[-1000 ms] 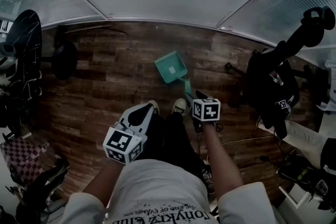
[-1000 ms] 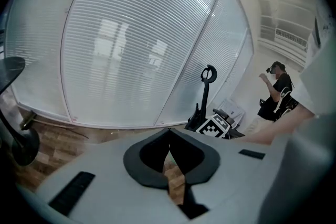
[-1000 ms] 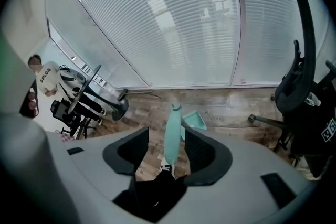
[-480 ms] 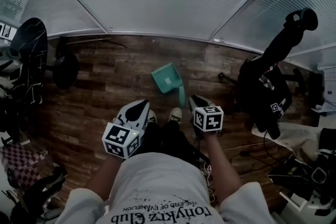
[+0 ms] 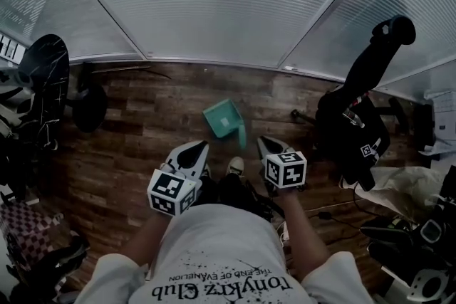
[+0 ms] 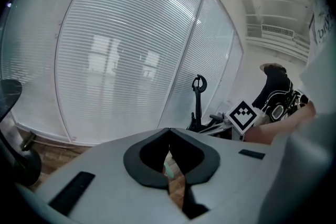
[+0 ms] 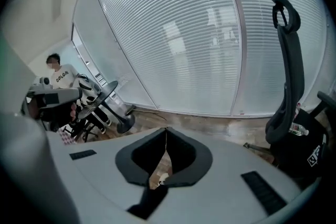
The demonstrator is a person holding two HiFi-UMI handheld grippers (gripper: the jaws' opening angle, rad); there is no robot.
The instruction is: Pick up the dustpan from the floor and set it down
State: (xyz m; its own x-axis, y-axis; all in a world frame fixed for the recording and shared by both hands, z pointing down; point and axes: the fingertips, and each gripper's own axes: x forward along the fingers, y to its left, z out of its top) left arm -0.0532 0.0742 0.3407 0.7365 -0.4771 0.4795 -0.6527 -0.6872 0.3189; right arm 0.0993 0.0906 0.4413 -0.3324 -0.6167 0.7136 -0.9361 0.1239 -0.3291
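The teal dustpan lies flat on the wooden floor, with its handle pointing toward my feet. Both grippers hang above the floor on the near side of it, and neither touches it. My left gripper is shut and empty; in the left gripper view its jaws meet at the tips, and a sliver of teal dustpan shows below them. My right gripper is just right of the handle end. It is shut with nothing between its jaws, as the right gripper view shows.
An office chair draped with black clothing stands at the right. A round black pedestal base sits at the left. White blinds line the far wall. Cables lie on the floor at right, and my shoe is under the grippers.
Both grippers have risen from the floor, the right one moving up and away from the dustpan's handle. The dustpan stays lying on the floor.
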